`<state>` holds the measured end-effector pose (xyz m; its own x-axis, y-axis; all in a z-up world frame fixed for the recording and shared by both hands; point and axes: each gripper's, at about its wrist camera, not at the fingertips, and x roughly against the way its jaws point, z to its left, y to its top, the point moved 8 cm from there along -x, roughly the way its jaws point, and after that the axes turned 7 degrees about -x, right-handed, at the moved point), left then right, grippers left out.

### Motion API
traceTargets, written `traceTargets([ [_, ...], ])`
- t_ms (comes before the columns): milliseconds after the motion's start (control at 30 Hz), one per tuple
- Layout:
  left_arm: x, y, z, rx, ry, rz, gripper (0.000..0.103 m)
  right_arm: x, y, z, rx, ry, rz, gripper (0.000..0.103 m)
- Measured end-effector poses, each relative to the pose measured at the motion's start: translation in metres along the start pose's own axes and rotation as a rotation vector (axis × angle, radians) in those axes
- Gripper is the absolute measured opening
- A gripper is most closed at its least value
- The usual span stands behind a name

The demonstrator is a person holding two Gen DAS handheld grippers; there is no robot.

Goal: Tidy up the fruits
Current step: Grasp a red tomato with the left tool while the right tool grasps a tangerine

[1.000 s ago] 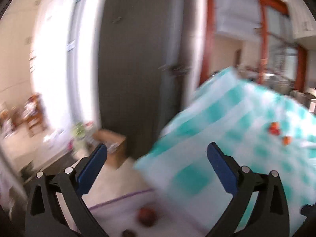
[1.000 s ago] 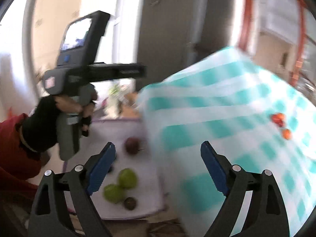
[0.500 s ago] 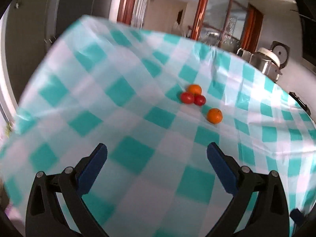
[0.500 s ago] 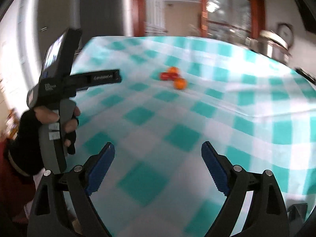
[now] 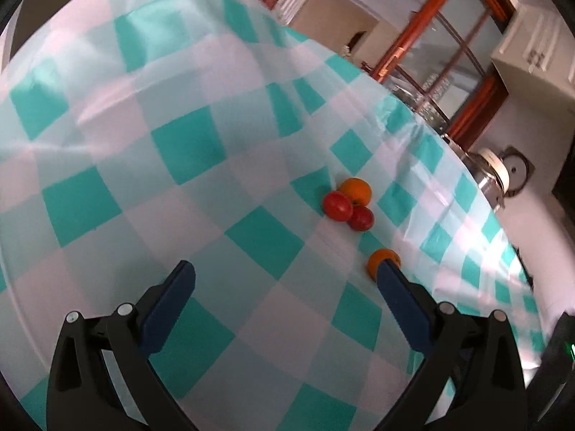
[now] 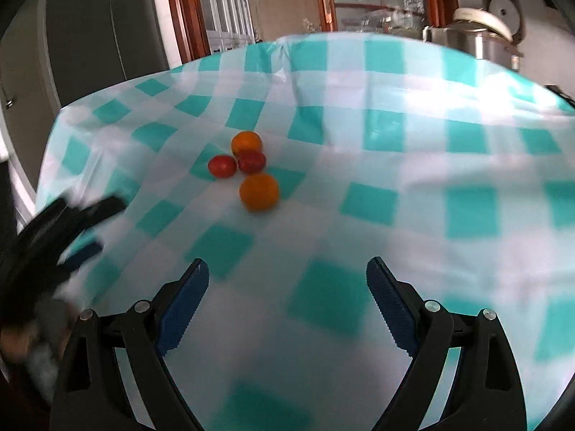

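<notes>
We find the fruits bunched mid-counter on the checked tablecloth (image 6: 366, 215): a far orange (image 6: 246, 143) touching two red tomatoes (image 6: 222, 166), a nearer orange (image 6: 259, 191) just beside them. Our right gripper (image 6: 287, 287) and left gripper (image 5: 285, 280) hang above, fingers spread and empty, likely readied for a first pick.

The counter (image 6: 413, 165) was covered by a teal-and-white checked cloth (image 6: 323, 298). Near its middle lay two red tomatoes (image 6: 222, 166) touching an orange fruit (image 6: 246, 142); another orange fruit (image 6: 259, 191) sat just beside them.
</notes>
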<state>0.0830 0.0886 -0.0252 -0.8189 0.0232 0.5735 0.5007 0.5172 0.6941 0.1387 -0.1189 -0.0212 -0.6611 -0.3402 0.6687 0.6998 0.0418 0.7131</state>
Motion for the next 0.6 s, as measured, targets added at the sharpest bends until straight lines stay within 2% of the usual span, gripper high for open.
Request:
traceTargets([
  [133, -0.002, 0.0, -0.001, 0.0, -0.001, 0.007, 0.101, -0.047, 0.021, 0.011, 0.018, -0.009, 0.059, 0.086],
  [233, -0.004, -0.001, -0.009, -0.039, 0.001, 0.012, 0.101, -0.07, 0.028, 0.018, 0.06, -0.021, 0.099, 0.08],
  [333, -0.012, -0.001, -0.023, -0.106, -0.012, 0.028, 0.101, -0.083, 0.036, 0.025, 0.081, 0.008, 0.114, 0.075],
  [467, -0.037, 0.005, -0.037, -0.168, -0.049, 0.085, 0.101, -0.095, 0.038, 0.029, 0.126, 0.023, 0.143, 0.062],
  [600, -0.07, 0.017, -0.045, -0.215, -0.074, 0.156, 0.101, -0.104, 0.037, 0.028, 0.152, 0.052, 0.187, 0.06],
])
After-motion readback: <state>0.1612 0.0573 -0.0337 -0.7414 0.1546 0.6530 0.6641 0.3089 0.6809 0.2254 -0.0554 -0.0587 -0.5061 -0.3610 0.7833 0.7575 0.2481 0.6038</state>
